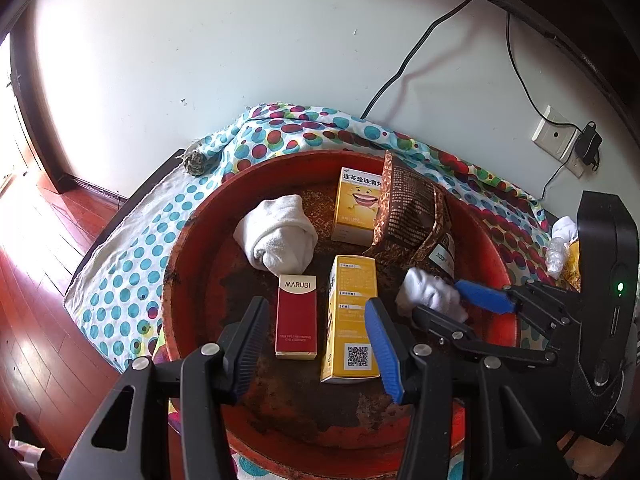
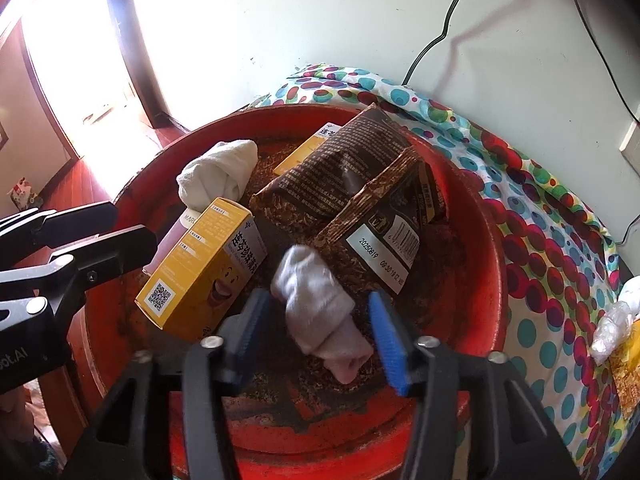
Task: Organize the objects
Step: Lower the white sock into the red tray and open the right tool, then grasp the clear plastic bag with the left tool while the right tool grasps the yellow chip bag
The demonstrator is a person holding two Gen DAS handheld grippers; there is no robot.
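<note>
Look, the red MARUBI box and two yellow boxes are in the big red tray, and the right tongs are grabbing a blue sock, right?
Almost. The sock between the right tongs is white, not blue; only the tongs' pads are blue. The right wrist view shows this. The red MARUBI box and two yellow boxes do sit in the red tray.

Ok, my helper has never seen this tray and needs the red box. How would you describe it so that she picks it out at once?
Look in the round red tray on the dotted cloth. Near its front, below the rolled white towel, the red box lies flat beside a yellow box. It is the only red carton, with MARUBI in white letters on top.
</note>
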